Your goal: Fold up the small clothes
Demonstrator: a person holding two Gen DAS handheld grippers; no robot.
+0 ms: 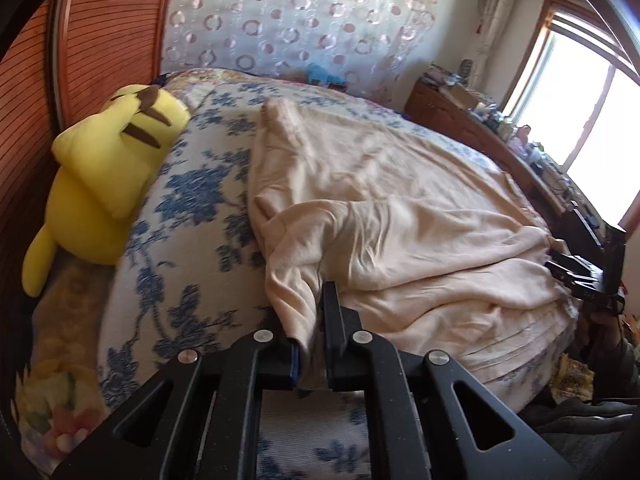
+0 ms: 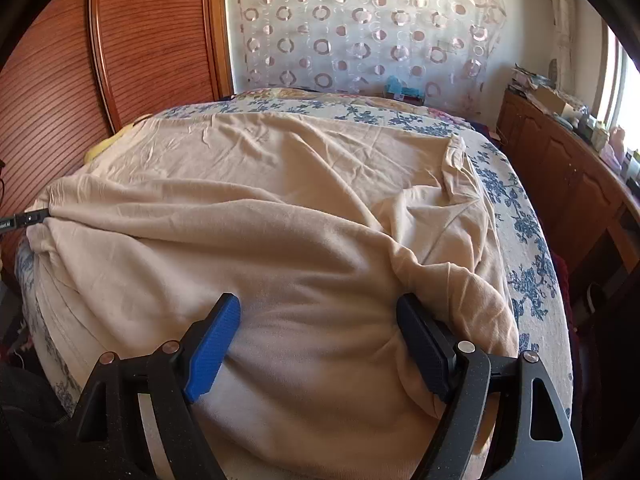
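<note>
A cream garment (image 1: pixel 380 208) lies spread and creased over the bed (image 1: pixel 192 208). In the left wrist view my left gripper (image 1: pixel 314 316) is shut on the garment's near left edge, and a fold drapes over its left finger. At the far left of the right wrist view its tip (image 2: pixel 32 218) shows again, pinching the cloth taut. My right gripper (image 2: pixel 318 304) stands open over the near hem of the garment (image 2: pixel 280 208). Its blue pad (image 2: pixel 212 352) and dark finger (image 2: pixel 424 348) straddle a wide bulge of fabric, and a fold lies against the right finger. The right gripper (image 1: pixel 588 276) also shows at the garment's right edge.
A yellow plush toy (image 1: pixel 108 184) lies on the bed's left side by the slatted wooden wardrobe (image 2: pixel 120 40). A wooden dresser (image 2: pixel 560 160) with clutter on top runs along the right under a bright window (image 1: pixel 580 100). A circle-patterned curtain (image 2: pixel 360 28) hangs behind.
</note>
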